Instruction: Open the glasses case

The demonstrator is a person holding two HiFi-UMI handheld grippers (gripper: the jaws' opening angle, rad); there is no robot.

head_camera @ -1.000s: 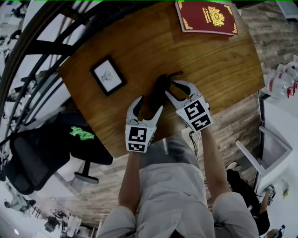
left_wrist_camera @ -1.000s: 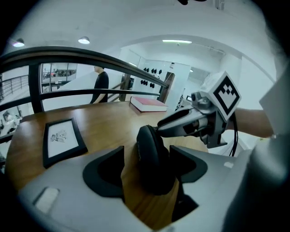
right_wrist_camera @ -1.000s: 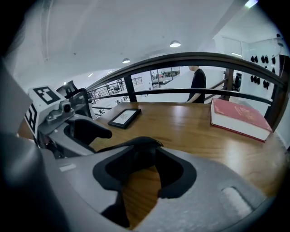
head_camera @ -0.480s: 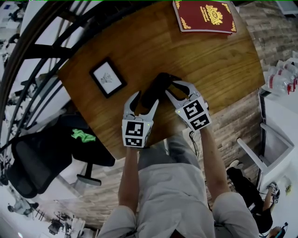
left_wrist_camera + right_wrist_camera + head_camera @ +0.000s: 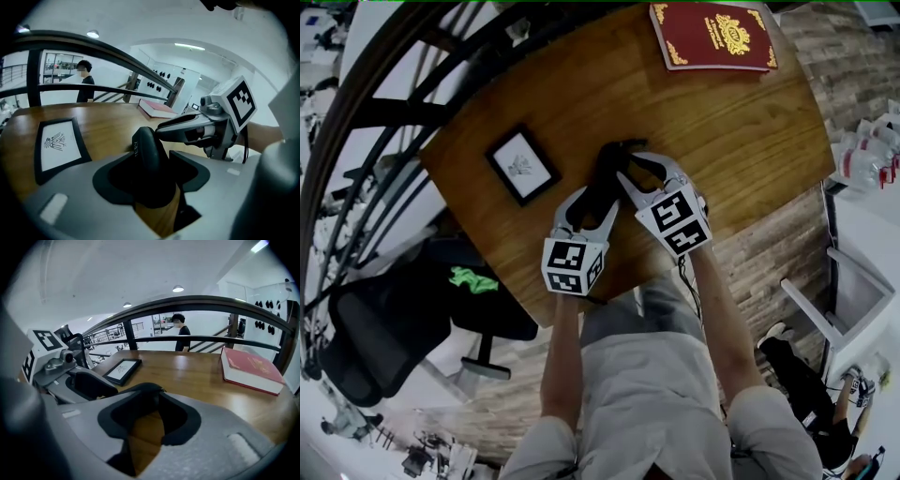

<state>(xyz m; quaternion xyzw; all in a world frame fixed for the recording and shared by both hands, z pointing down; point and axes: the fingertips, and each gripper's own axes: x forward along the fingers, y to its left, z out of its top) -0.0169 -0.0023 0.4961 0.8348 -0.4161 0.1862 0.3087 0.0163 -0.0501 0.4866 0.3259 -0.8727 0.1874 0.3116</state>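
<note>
stage: grip being set, opening not begun | case (image 5: 605,178) lies mid-worktop (image 5: 722,131), long axis toward 1 o'clock, lid looks shut | left claw (image 5: 592,202) closing on its 7 o'clock end | right claw (image 5: 639,167) clenched on its 1 o'clock end | left: lift lid
</note>
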